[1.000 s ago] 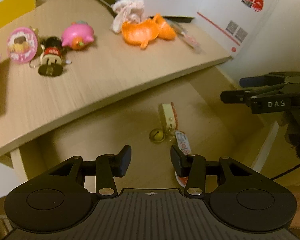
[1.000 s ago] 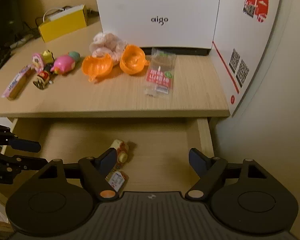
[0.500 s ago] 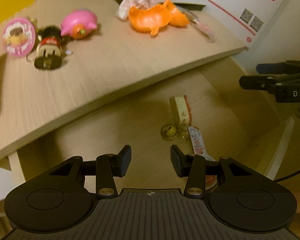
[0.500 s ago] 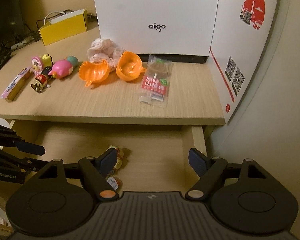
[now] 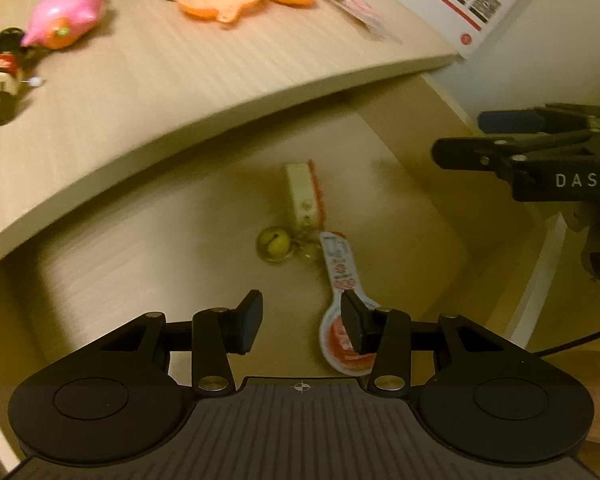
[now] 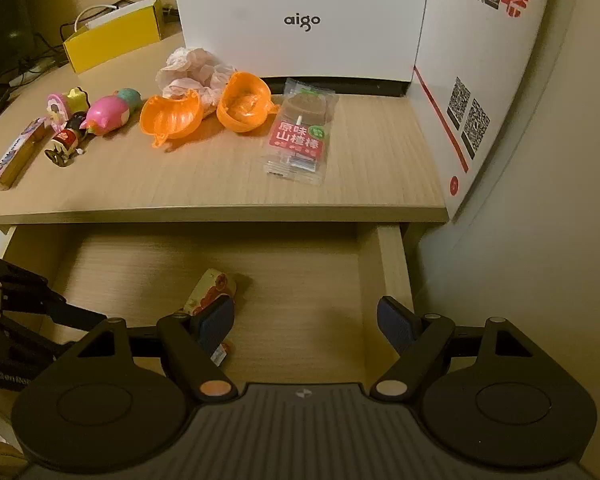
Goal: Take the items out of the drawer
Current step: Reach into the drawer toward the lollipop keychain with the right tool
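Both jaws parted above drawer [image 6: 388, 256]; keychain [image 5: 304, 196] untouched.

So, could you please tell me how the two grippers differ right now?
The left gripper has black pads and a narrower gap; the right gripper has blue pads, spread wider. The left hangs over the keychain; the right is nearer the drawer's side wall. Both are open and empty.

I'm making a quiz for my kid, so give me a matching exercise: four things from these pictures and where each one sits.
Things:
1. keychain charm
2. snack packet
3. yellow box
4. pink toy

Places:
A. desktop, far left corner
B. inside the open drawer
C. desktop, in front of the white box
D. desktop, left of the orange shells

Pairs: 1-B, 2-C, 3-A, 4-D
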The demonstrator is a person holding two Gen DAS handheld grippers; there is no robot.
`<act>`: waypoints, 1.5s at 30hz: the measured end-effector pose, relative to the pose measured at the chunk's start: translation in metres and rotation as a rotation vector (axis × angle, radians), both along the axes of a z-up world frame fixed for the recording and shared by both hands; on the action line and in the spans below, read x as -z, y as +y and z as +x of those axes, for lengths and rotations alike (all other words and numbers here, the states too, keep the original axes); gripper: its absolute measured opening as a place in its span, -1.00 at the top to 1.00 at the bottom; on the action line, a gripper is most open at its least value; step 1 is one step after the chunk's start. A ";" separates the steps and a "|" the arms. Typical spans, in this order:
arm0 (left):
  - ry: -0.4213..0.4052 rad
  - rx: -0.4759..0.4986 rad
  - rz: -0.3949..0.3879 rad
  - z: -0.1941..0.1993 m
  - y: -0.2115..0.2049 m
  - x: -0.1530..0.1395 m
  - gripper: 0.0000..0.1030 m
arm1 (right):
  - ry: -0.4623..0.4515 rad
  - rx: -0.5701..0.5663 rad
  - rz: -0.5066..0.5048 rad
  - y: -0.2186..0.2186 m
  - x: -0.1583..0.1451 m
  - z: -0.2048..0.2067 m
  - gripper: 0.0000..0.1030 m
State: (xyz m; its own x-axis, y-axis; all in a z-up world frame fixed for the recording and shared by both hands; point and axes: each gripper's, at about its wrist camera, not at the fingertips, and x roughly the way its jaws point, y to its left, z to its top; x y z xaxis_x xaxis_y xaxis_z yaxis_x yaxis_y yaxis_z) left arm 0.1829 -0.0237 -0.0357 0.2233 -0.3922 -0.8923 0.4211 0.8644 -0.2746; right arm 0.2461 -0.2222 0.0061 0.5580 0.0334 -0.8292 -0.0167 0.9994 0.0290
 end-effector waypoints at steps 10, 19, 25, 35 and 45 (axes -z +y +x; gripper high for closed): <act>0.161 -0.011 -0.036 0.011 -0.022 0.029 0.09 | -0.004 0.010 0.008 -0.002 -0.001 -0.001 -0.56; 0.185 0.061 0.084 0.014 -0.064 0.047 0.06 | 0.017 0.027 0.021 -0.004 0.008 -0.001 -0.56; 0.167 0.090 0.082 0.011 -0.065 0.047 0.27 | 0.017 0.034 0.012 -0.006 0.009 -0.003 -0.56; 0.134 0.005 0.121 0.012 0.005 0.038 0.81 | 0.039 -0.043 0.028 0.010 0.016 0.002 -0.56; 0.195 -0.013 -0.036 0.010 0.002 0.043 0.71 | 0.199 -0.087 0.110 0.031 0.039 0.030 -0.56</act>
